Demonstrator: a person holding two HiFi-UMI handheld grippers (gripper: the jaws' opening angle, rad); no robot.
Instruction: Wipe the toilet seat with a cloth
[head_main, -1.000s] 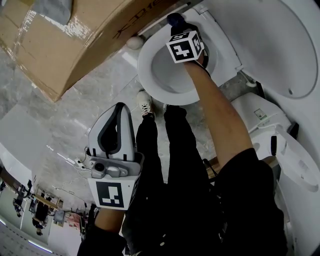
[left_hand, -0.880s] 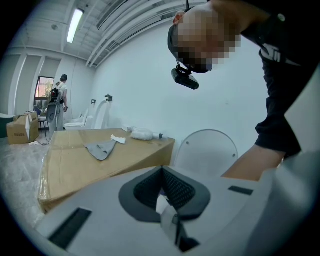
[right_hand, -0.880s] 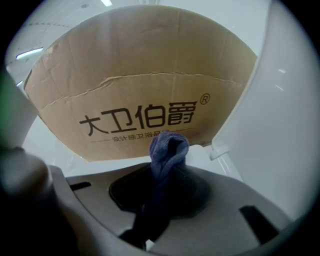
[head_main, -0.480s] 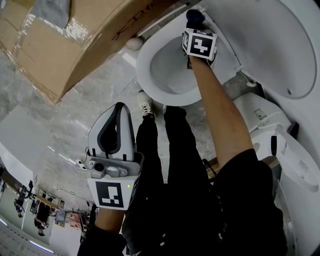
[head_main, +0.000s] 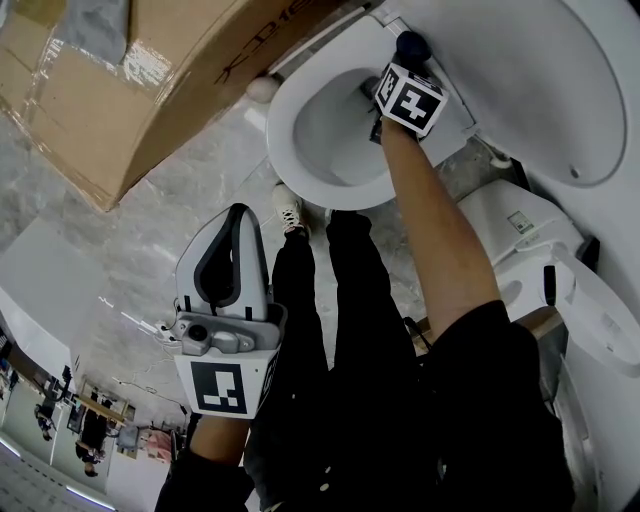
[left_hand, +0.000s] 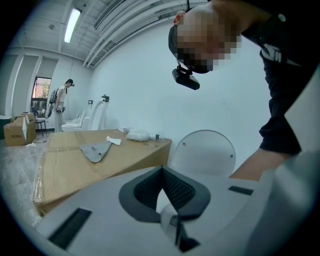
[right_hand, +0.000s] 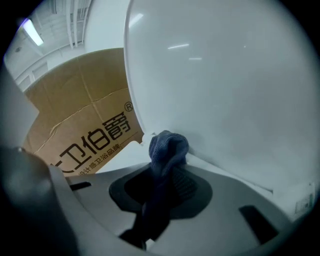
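While in right gripper (right_hand: 167, 169), cloth (right_hand: 169, 144) by toilet seat (head_main: 285, 140)

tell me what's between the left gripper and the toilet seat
In the head view, only marble floor and the person's white shoe lie between the left gripper and the toilet seat.

The left gripper (left_hand: 162, 172) has its dark-padded jaws closed tip to tip, with nothing between them. Beyond them lies a big cardboard box (left_hand: 60, 170) with a grey rag (left_hand: 96, 151) on its top and a white bundle (left_hand: 140, 134) near its far corner. Beside the box, a round white toilet lid (left_hand: 205, 152) stands upright.
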